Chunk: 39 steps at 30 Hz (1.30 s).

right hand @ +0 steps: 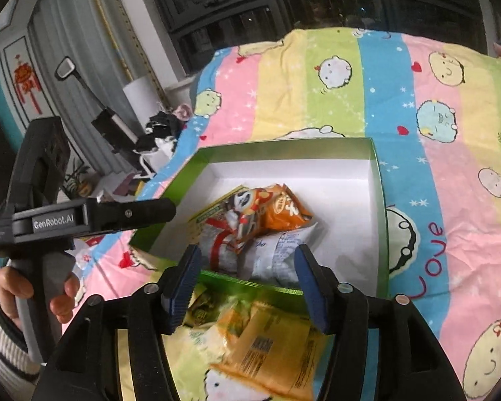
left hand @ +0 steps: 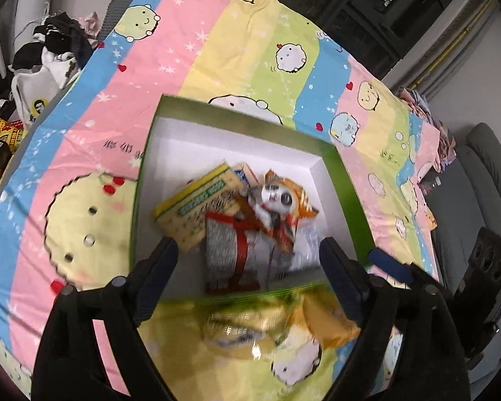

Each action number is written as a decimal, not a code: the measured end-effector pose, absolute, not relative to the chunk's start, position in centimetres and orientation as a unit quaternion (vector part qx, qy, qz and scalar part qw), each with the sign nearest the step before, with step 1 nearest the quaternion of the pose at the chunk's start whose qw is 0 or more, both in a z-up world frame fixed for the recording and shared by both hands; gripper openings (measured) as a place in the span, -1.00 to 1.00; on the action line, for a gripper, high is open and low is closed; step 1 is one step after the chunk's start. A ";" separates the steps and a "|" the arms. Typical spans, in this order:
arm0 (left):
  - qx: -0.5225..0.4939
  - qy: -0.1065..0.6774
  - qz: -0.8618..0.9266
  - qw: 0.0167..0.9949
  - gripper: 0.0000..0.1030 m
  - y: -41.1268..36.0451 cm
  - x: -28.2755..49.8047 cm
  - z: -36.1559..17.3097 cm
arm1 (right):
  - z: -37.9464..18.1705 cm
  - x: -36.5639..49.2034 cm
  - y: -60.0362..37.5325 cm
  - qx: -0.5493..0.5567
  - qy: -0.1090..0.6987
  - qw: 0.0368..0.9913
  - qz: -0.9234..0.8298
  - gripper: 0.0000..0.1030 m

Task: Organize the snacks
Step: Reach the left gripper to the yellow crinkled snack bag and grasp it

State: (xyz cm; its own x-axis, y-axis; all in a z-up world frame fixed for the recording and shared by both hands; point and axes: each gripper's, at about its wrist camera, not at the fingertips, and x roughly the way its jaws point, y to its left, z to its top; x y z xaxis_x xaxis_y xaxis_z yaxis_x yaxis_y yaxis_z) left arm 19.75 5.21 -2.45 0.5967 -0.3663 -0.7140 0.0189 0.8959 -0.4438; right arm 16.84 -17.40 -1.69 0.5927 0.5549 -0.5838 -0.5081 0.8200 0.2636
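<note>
Clearly, both sets of fingers are apart with nothing pinched between them, so I read neither hand as holding a snack. Using the green box (left hand: 347,180) as my landmark: it sits open on the striped cartoon bedsheet (left hand: 237,43), white inside, and the snacks are piled toward its near wall. From the left gripper (left hand: 248,260) I see a yellow cracker packet (left hand: 197,204) against the box's left side, an orange panda packet (left hand: 284,200) lying across a silver packet with red ribbon print (left hand: 230,250). That view is blurred, so print is unreadable.

The right gripper (right hand: 247,277) shows me what the left cannot: a white packet (right hand: 280,247) tucked under the orange one at the box's near right, and the left gripper's body, lettered on its side, held by a hand (right hand: 33,287) in a striped sleeve (right hand: 3,334) just left of the box.

Outside the box, just in front of its near wall, more packets lie on the sheet; an orange-yellow packet with a barcode (right hand: 267,351) shows plainly in the right view, while a gold-printed packet (left hand: 237,327) shows in the left. The box's near wall stands between these and the pile inside. Beyond the box's far left, dark clothes (left hand: 63,40) are heaped beside the bed.
</note>
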 end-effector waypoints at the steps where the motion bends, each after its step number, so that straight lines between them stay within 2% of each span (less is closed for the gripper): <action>1: -0.200 0.435 -0.111 0.871 0.70 5.4 19.1 -2.6 | -1.6 16.4 -17.4 0.032 0.333 0.892 0.303 0.20; 4: -0.212 0.432 -0.119 0.869 0.72 6.2 17.3 -3.2 | -1.5 14.7 -17.1 0.026 0.317 0.888 0.333 0.29; 5: -0.217 0.430 -0.123 0.868 0.75 6.2 16.7 -3.4 | -1.7 14.0 -16.8 0.023 0.315 0.883 0.346 0.40; 6: -0.222 0.432 -0.124 0.865 0.85 6.5 16.2 -3.7 | -2.0 13.6 -16.6 0.019 0.315 0.881 0.352 0.45; 7: -0.228 0.434 -0.124 0.863 0.91 6.6 15.8 -4.0 | -2.1 13.3 -16.4 0.014 0.315 0.880 0.355 0.45; 17: -0.255 0.464 -0.161 0.833 0.92 6.4 13.3 -8.2 | -4.9 11.1 -11.5 -0.080 0.344 0.862 0.364 0.45; 24: -0.257 0.461 -0.193 0.827 0.92 6.5 13.9 -8.8 | -6.7 12.0 -8.5 -0.155 0.354 0.850 0.359 0.45; 32: -0.240 0.469 -0.207 0.824 0.91 5.4 15.7 -9.8 | -8.4 14.8 -7.0 -0.163 0.394 0.838 0.341 0.45; 35: -0.241 0.469 -0.199 0.826 0.83 5.3 16.2 -10.2 | -9.0 15.1 -6.5 -0.164 0.402 0.831 0.347 0.45; 37: -0.238 0.468 -0.199 0.828 0.52 5.2 16.2 -10.4 | -9.0 15.1 -6.5 -0.156 0.399 0.833 0.351 0.34; 39: -0.239 0.469 -0.199 0.827 0.34 5.2 16.1 -10.6 | -9.1 15.2 -6.7 -0.142 0.403 0.832 0.355 0.13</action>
